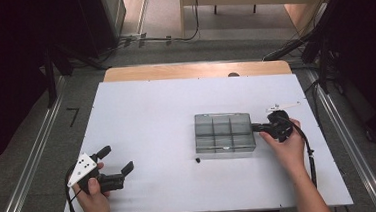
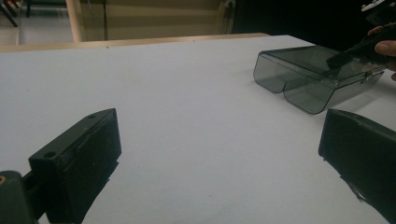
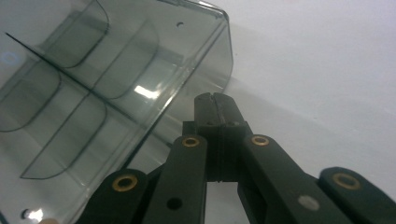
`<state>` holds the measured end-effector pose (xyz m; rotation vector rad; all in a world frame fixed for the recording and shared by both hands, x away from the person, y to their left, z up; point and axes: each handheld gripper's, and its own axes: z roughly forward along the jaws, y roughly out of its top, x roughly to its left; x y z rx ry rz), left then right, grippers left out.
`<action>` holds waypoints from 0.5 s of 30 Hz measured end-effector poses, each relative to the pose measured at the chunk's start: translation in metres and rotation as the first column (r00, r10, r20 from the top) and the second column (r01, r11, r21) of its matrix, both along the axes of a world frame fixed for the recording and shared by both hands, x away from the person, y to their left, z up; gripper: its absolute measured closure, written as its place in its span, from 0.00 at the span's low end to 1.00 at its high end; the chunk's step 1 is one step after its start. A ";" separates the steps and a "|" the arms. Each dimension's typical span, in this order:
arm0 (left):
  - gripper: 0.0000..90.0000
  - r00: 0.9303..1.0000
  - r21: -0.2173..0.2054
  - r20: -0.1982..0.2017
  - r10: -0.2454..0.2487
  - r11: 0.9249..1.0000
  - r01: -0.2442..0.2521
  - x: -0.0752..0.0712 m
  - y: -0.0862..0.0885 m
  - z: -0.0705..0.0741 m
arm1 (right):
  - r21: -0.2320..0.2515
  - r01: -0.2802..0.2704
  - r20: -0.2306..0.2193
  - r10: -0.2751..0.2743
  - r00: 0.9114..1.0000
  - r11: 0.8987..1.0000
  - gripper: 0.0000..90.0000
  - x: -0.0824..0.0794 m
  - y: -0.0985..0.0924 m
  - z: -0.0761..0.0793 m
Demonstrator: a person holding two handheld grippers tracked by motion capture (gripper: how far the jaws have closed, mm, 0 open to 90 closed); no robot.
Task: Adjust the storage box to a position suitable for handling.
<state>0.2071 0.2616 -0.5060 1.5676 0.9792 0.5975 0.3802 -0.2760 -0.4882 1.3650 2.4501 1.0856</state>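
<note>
Looking down on a white table (image 1: 142,124), with a smoky clear compartment box (image 1: 224,132) sitting right of centre, six compartments showing through the lid. Pressing against the box's right edge: the right gripper (image 1: 255,127), jaws drawn together, tips meeting the side wall, nothing visibly pinched between them. Seeing the same from the right gripper view, the shut jaws lying just beside the box (image 3: 112,88) at its rounded corner, with bare white surface stretching off to the right. Gripping from behind, the right hand (image 1: 288,146), cable trailing back toward the near right edge.

Hovering at the near left corner: the left gripper (image 1: 116,160), jaws spread wide apart, holding nothing, left hand (image 1: 93,198) wrapped around the body close to the table's near edge. Peering along those jaws in the left gripper view, open tabletop running between them, the box (image 2: 313,77) well off at far right.

Lying just near of the box's near left corner: a small dark object (image 1: 198,160), too small to identify. Leaving plenty of bare surface across the left and far stretches of the table.
</note>
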 end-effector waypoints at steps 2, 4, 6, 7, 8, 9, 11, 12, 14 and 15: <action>0.00 1.000 0.002 -0.001 0.001 1.000 -0.001 0.000 0.000 0.000 | 0.011 -0.004 -0.008 0.004 1.000 1.000 0.98 0.000 -0.001 -0.001; 0.00 1.000 0.002 -0.002 -0.001 1.000 0.001 0.000 0.000 0.000 | 0.019 -0.004 -0.013 0.004 1.000 1.000 0.98 0.000 -0.002 -0.002; 0.00 1.000 0.002 -0.002 -0.001 1.000 0.001 0.000 0.000 0.000 | 0.012 -0.007 -0.004 0.008 1.000 1.000 0.98 0.000 -0.001 -0.002; 0.00 1.000 0.003 -0.002 -0.001 1.000 0.001 0.000 0.000 0.000 | 0.011 -0.007 -0.006 0.007 1.000 1.000 0.98 0.000 -0.001 -0.002; 0.00 1.000 0.002 -0.002 -0.001 1.000 0.001 0.001 0.000 0.000 | 0.015 -0.007 -0.004 0.007 1.000 1.000 0.98 0.000 -0.001 -0.001; 0.00 1.000 0.005 -0.002 -0.001 1.000 0.001 0.001 0.000 0.000 | 0.019 -0.008 -0.003 0.008 1.000 1.000 0.98 -0.001 -0.001 -0.001; 0.00 1.000 0.005 -0.001 0.000 1.000 0.000 0.000 0.000 0.000 | 0.024 -0.010 -0.004 0.010 1.000 1.000 0.98 -0.001 -0.001 -0.001; 0.00 1.000 0.005 -0.002 -0.002 1.000 0.002 0.000 0.000 0.000 | 0.037 -0.022 -0.001 0.022 1.000 0.999 0.98 -0.002 0.001 0.000; 0.00 1.000 0.005 -0.002 -0.002 1.000 0.002 0.000 0.000 0.000 | 0.033 -0.031 0.003 0.031 1.000 0.999 0.98 -0.002 0.005 0.000; 0.00 1.000 0.006 -0.002 -0.001 1.000 0.001 0.000 0.000 0.000 | 0.031 -0.036 0.004 0.036 0.999 0.999 0.98 -0.003 0.007 -0.001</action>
